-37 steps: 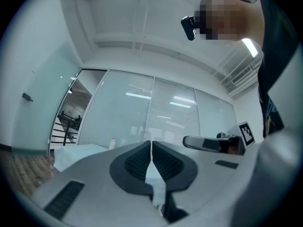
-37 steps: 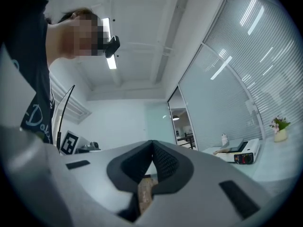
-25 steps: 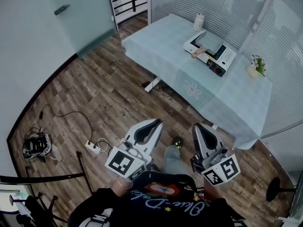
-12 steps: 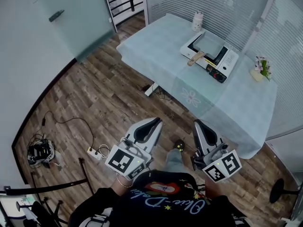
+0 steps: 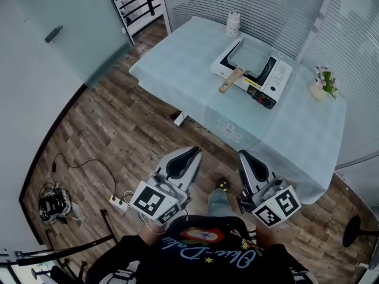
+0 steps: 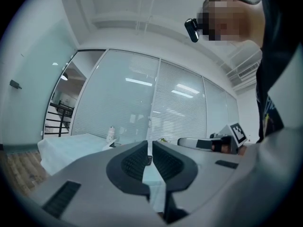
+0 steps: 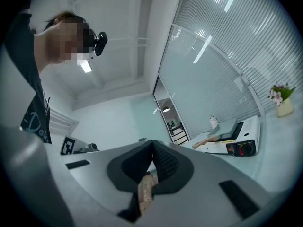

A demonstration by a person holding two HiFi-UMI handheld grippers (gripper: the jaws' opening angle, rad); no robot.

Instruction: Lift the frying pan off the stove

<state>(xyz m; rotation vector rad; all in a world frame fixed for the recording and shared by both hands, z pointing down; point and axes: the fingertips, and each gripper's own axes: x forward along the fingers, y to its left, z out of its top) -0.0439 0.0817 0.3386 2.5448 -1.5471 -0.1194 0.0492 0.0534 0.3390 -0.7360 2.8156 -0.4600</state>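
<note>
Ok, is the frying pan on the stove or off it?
On. The frying pan sits on the stove, its wooden handle jutting out; left gripper and right gripper are short of the table.

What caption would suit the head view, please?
Left claw and right claw shut, short of the table where the pan sits on the stove.

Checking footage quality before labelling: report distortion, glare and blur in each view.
Head view: evenly lit, sharp, the table edges bow slightly. Left gripper view: fisheye with dark corners, ceiling lights reflect in the glass wall. Right gripper view: same fisheye, blinds curve strongly, stove is sharp.
</note>
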